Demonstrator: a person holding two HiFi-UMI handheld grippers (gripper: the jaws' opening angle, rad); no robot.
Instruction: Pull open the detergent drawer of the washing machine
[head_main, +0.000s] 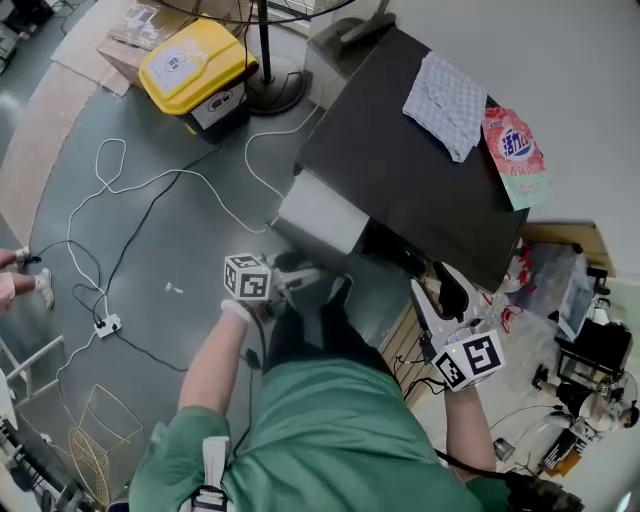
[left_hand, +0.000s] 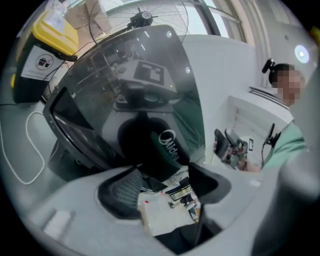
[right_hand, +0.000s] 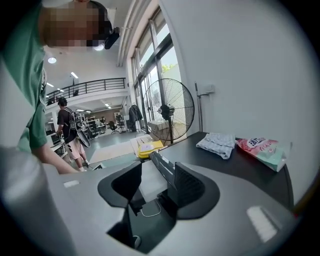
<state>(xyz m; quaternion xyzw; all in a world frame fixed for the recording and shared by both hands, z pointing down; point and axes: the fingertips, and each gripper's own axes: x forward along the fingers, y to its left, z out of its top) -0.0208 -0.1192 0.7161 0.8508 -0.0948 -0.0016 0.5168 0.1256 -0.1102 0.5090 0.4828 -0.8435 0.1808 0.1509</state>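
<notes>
The white plastic detergent drawer (head_main: 322, 212) is seen sticking out from a top corner of the front of the big washing machine with the flat dark top (head_main: 400, 185). It looks pulled open already.

The left gripper (head_main: 300, 277) is held level, near the drawer and just in front of the machine. Its jaws are wide apart and nothing is gripped, and only the dark round glass door (left_hand: 150, 145) is seen past them. The right gripper (head_main: 440, 300) is held lower at the other side of the front and tipped down a little. Its jaws are apart too and nothing is held. It is likely kept there so it is out of the way.

A grey checked cloth (head_main: 447, 105) and a pink bag of washing powder (head_main: 515, 150) are lying on the machine's top. A box with a yellow lid (head_main: 195, 62), a black fan stand (head_main: 272, 92) and a long white cable (head_main: 120, 190) are on the grey floor, well apart from the drawer. Nothing is seen blocking the drawer.
</notes>
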